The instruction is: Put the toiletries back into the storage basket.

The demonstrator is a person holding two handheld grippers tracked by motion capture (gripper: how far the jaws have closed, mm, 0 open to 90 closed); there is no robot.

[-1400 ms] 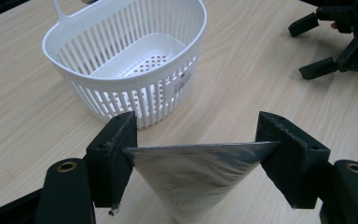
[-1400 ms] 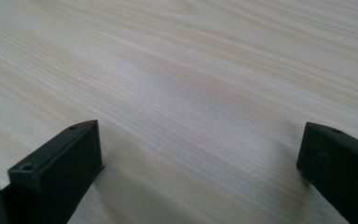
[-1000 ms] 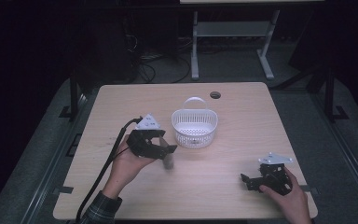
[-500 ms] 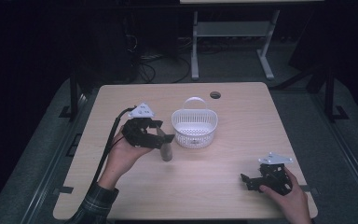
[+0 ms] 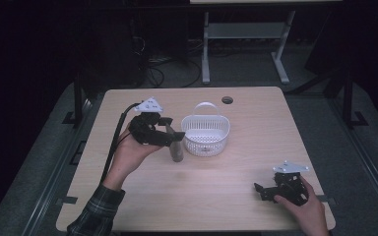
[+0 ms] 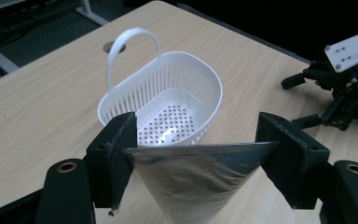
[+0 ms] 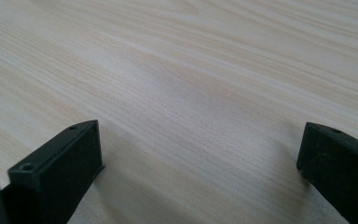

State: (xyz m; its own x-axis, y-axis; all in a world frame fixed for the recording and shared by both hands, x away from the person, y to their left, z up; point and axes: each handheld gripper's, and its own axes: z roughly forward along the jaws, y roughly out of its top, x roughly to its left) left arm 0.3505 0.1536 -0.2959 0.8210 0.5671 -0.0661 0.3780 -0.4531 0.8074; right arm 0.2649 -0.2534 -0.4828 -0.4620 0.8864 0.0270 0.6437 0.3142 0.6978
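Left gripper [image 6: 200, 149] jaws clamp the flat sealed top edge of a silvery pouch [image 6: 193, 182], one jaw at each end of the seam; the pouch hangs below them, lifted off the table [image 5: 236, 196]. In the high view the pouch sits just beside the left side of the white basket [image 5: 205, 135], near table centre, left hand [image 5: 130, 152] under the gripper, cable trailing toward the table's left edge. Right gripper [image 5: 263, 191] jaws spread wide, nothing between them, low over bare wood at the near right corner, held by the right hand [image 5: 305, 211], well apart from the basket.
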